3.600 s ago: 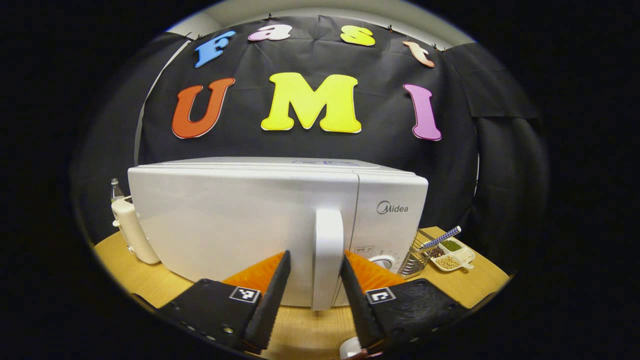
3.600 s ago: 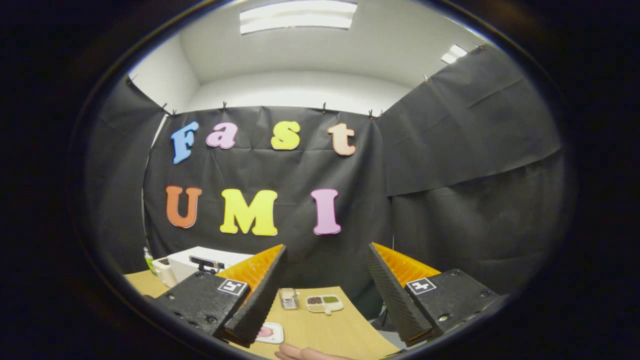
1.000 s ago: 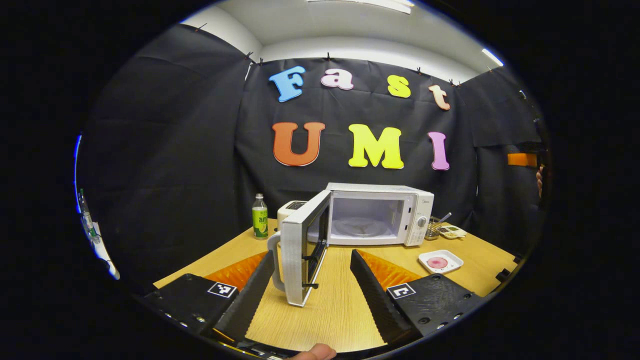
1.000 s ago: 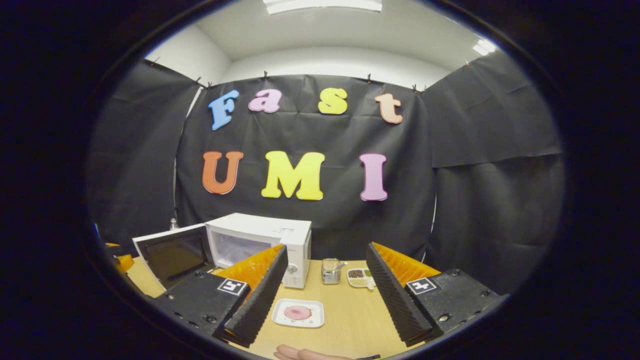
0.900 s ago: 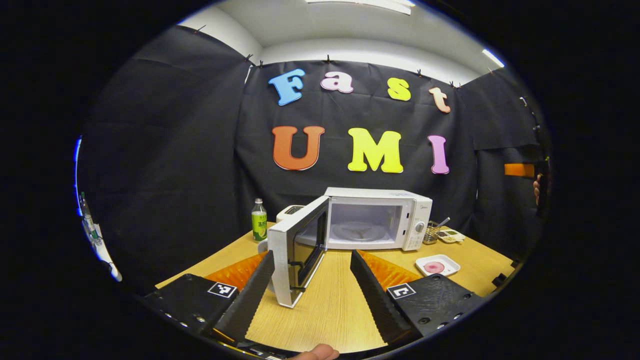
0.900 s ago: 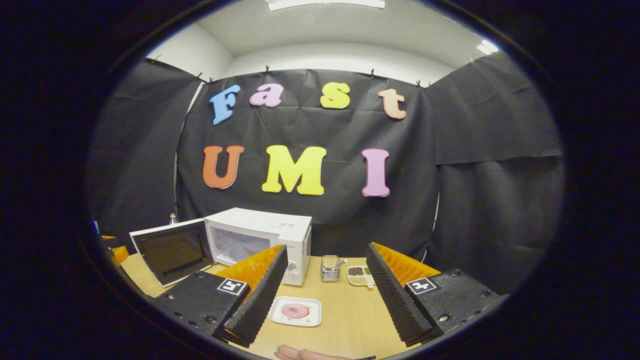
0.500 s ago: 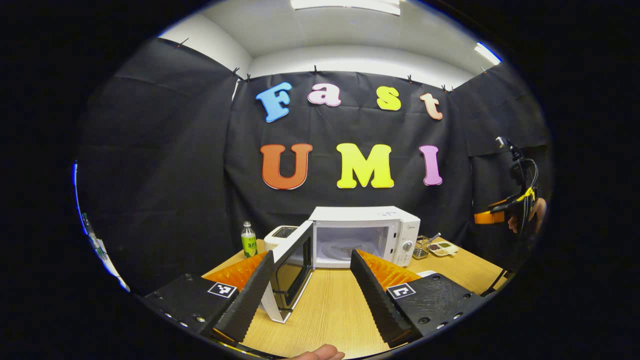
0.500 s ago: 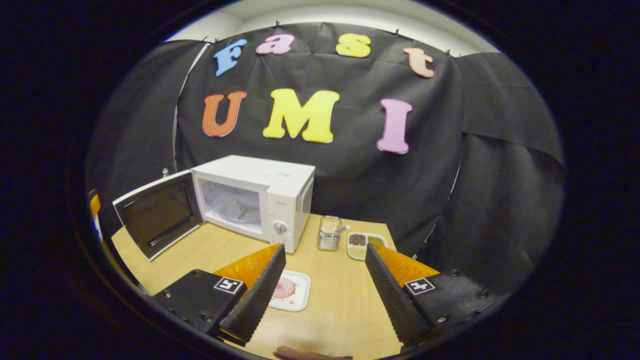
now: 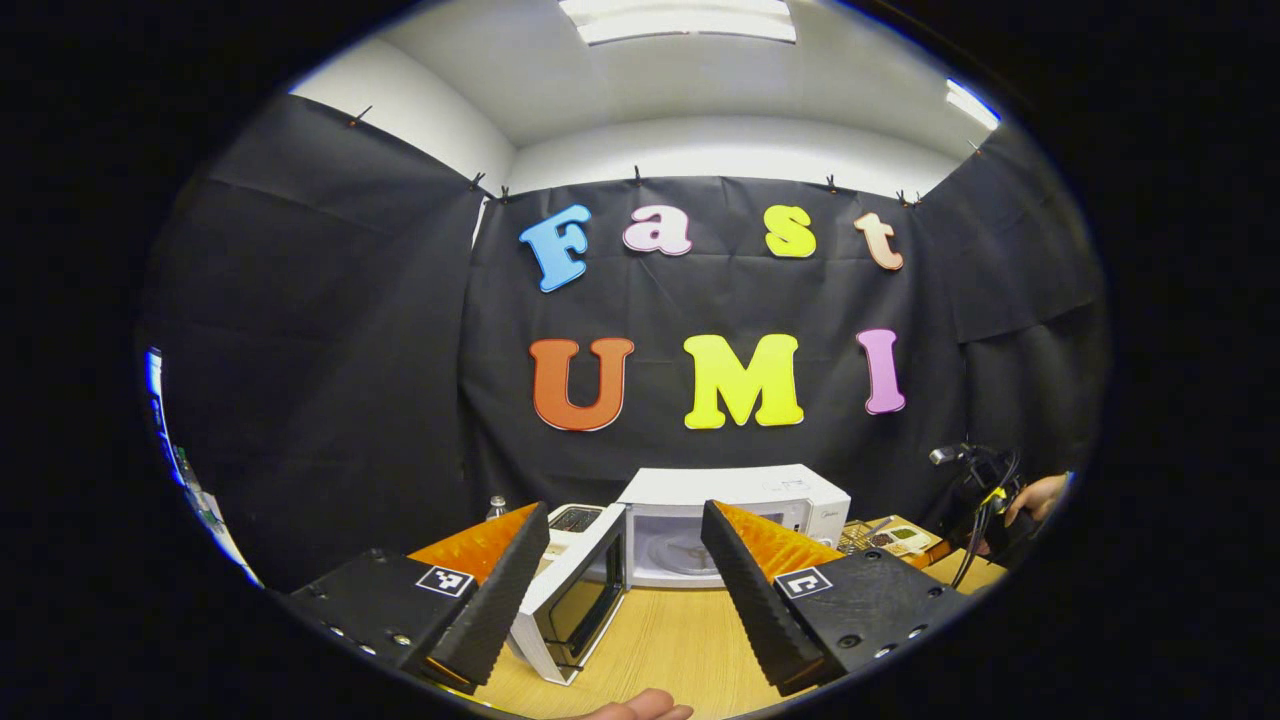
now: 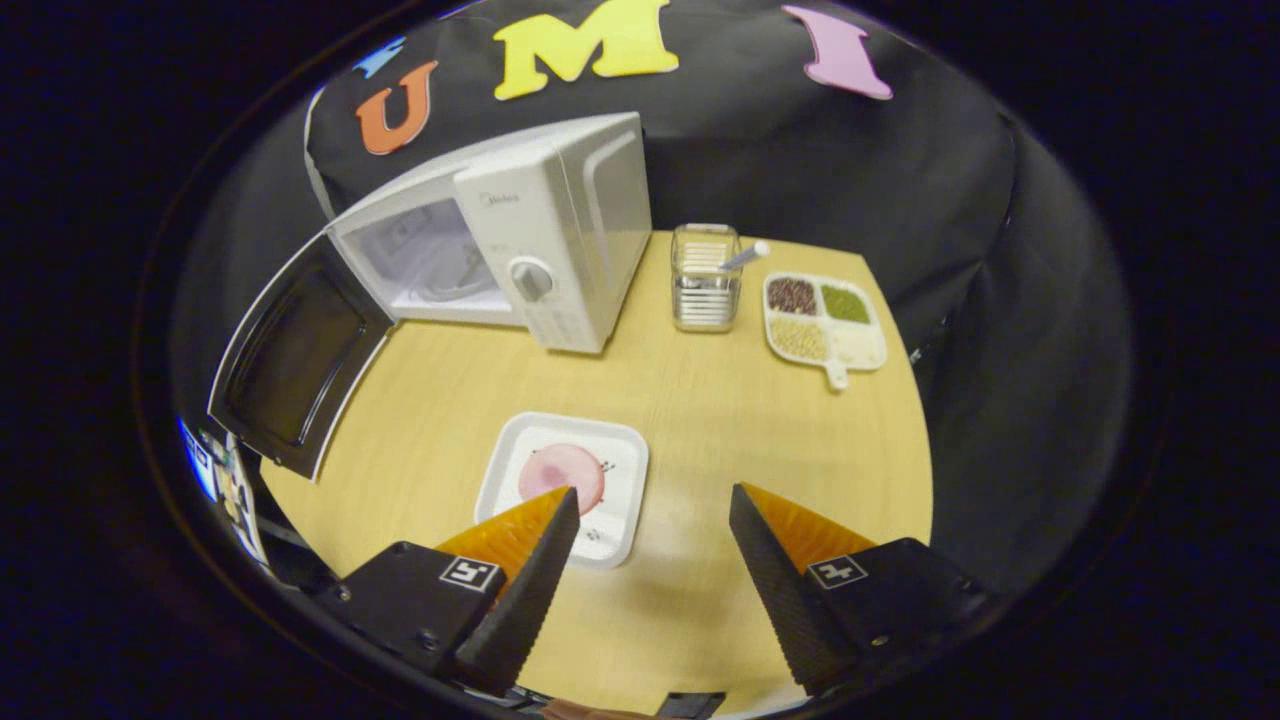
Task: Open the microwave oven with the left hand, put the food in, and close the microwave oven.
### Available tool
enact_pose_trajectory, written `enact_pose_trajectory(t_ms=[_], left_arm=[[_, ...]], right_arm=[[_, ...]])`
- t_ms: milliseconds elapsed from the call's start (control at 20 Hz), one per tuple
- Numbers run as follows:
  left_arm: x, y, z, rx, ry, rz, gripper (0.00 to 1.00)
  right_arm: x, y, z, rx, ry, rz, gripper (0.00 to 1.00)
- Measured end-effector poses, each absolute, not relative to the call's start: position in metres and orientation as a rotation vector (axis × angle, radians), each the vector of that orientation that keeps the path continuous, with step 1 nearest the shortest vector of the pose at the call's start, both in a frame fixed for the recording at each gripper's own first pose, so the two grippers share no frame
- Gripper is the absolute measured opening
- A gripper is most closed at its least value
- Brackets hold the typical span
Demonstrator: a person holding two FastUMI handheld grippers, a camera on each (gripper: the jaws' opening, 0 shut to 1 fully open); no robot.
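**Door open, right gripper lowering toward the food**

Now the microwave (image 10: pixel 520 250) stands with its door (image 10: pixel 295 365) swung wide, where a few seconds ago the left gripper's jaws straddled the handle of a closed door. Since then the left gripper (image 9: pixel 625 580) has pulled back and tipped upward: the oven sits smaller and lower in the left gripper view, and the jaws are spread wide with nothing between them. So the opening step looks done, and what remains is loading the food and shutting the door.

The bigger change of the last half second is on the right. In the right gripper view the camera has pitched from looking across the worktop (image 10: pixel 700 400) to looking down on it, so the right gripper (image 10: pixel 650 560) has come forward and over the food. The pink food (image 10: pixel 562 473) lies on a white square plate (image 10: pixel 615 450) near the front edge of the worktop, in front of the microwave and well apart from it. The right gripper's jaws are wide open and empty; one finger overlaps the plate's near edge in the picture, but whether it touches cannot be told.

Toward the back right corner of the worktop are a clear holder (image 10: pixel 705 280) and a divided dish of beans (image 10: pixel 822 318), clear of the path to the oven.

The left gripper view also shows the right gripper (image 9: pixel 985 500), held by a hand (image 9: pixel 1035 495), low at the right edge of the worktop. My judgement is that the next step is closing on the plate's rim.
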State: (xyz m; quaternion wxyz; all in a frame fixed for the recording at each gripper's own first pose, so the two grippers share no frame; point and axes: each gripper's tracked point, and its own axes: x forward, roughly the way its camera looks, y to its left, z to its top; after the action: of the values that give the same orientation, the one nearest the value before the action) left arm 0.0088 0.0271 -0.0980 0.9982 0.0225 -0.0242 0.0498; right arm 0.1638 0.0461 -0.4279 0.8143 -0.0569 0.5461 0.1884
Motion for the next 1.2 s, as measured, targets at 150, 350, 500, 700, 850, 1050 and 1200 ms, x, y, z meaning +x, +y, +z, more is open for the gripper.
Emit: enact_pose_trajectory(t_ms=[150,350,500,700,850,1050,1200], left_arm=[[0.015,0.027,-0.101,0.043,-0.041,0.096,0.94],[0.021,0.038,-0.11,0.038,-0.017,0.117,0.94],[0.023,0.046,-0.116,0.024,-0.005,0.14,0.94],[0.023,0.062,-0.116,0.02,-0.018,0.191,0.93],[0.022,0.059,-0.116,0.004,-0.027,0.176,0.94],[0.021,0.068,-0.113,0.003,-0.048,0.205,0.93],[0.019,0.062,-0.113,-0.002,-0.062,0.188,0.93]], right_arm=[[0.164,0.053,-0.466,-0.054,1.301,0.42,0.94],[0.167,0.069,-0.497,-0.015,1.391,0.448,0.8],[0.171,0.074,-0.502,-0.025,1.41,0.464,0.63],[0.17,0.077,-0.51,0.002,1.474,0.432,0.53],[0.167,0.076,-0.515,-0.003,1.514,0.437,0.28],[0.166,0.073,-0.521,0.016,1.575,0.462,0.09],[0.166,0.074,-0.521,0.041,1.577,0.514,0.04]])
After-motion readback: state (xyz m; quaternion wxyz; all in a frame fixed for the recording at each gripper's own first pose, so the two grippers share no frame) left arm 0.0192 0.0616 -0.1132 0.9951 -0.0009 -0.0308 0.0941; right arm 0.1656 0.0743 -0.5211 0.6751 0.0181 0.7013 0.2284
